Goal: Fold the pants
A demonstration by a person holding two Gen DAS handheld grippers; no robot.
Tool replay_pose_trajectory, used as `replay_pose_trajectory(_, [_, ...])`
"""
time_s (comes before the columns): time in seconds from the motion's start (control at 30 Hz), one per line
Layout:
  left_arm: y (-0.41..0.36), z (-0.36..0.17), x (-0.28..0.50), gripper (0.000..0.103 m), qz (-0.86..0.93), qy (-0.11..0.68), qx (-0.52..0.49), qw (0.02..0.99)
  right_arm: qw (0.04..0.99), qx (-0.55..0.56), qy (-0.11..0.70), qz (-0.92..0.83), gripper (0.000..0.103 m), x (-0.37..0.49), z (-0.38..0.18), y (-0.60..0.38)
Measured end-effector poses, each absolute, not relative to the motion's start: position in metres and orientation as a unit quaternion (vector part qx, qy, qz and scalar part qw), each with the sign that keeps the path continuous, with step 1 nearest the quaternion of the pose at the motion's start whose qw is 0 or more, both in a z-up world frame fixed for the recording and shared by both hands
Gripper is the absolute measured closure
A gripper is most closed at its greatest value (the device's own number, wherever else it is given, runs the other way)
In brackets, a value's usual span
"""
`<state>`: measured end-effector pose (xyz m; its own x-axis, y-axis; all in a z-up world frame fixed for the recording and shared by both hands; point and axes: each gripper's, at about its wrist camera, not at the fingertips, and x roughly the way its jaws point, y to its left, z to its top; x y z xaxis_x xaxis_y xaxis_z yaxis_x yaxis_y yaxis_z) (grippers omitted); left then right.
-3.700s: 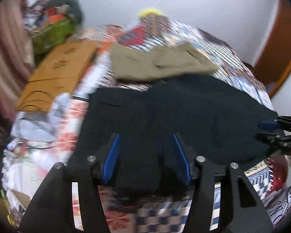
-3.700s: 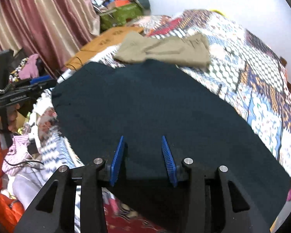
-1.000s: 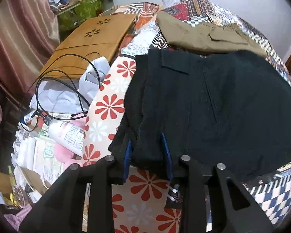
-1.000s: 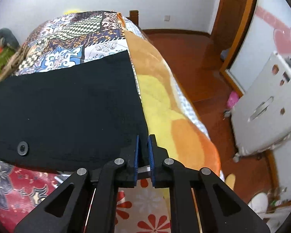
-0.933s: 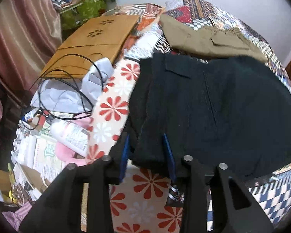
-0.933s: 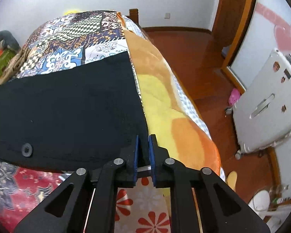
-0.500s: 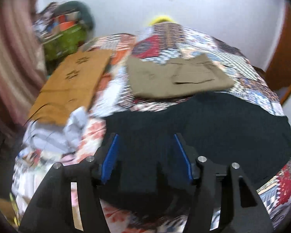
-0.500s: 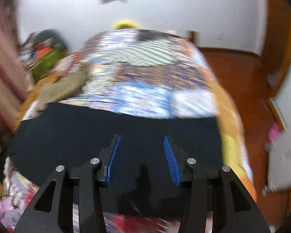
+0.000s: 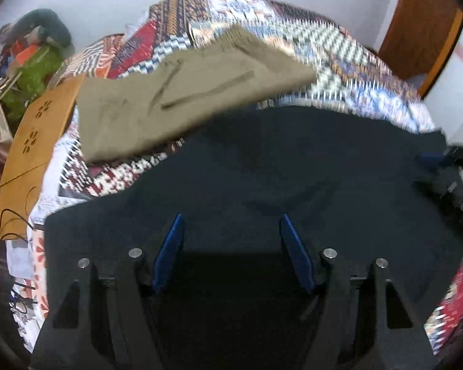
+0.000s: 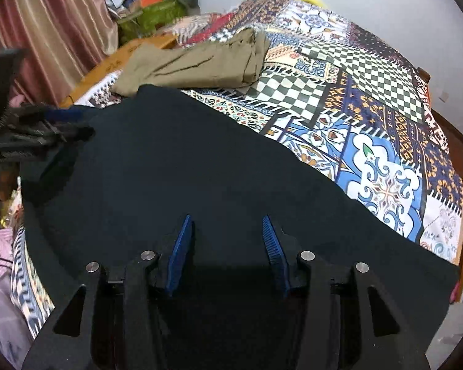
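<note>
Black pants (image 9: 277,178) lie spread flat across the near side of the patterned bed; they also fill the lower part of the right wrist view (image 10: 200,178). My left gripper (image 9: 231,240) is open and empty, hovering over the pants' near edge. My right gripper (image 10: 227,240) is open and empty above the pants too. The right gripper shows blurred at the right edge of the left wrist view (image 9: 438,169). The left gripper shows at the left edge of the right wrist view (image 10: 46,126).
Folded khaki pants (image 9: 176,98) lie on the bed (image 10: 370,98) beyond the black pants, also in the right wrist view (image 10: 200,64). A brown board (image 9: 34,151) and clutter with a green bag (image 9: 31,71) sit at the left. A curtain (image 10: 46,30) hangs left.
Both grippers were shut on the pants' edge a second ago; they have let go, opened and pulled back above the spread pants. The left wrist view is still blurred with motion.
</note>
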<state>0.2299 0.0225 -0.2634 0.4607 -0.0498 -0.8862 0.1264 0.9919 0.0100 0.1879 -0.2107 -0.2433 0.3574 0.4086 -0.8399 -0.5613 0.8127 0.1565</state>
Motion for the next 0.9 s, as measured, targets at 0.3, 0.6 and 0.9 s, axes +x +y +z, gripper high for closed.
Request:
replay_pose_trajectory(0.3, [0.037,-0.265,0.206,0.033,-0.058,0.519,-0.019,0.853,0.833,-0.013,0.530,0.159,0.053,0.178,-0.277,-0.322])
replay_pose_trajectory(0.6, [0.048,-0.241,0.170,0.034,-0.024,0.501,0.013,0.865,0.836,-0.028,0.524,0.162,0.059,0.171,-0.259,-0.319])
replay_pose_trajectory(0.9, [0.162,-0.221,0.169,0.034,0.105,0.466,-0.025,0.878,0.840,-0.041,0.450,0.299,0.058,0.214,-0.194,-0.209])
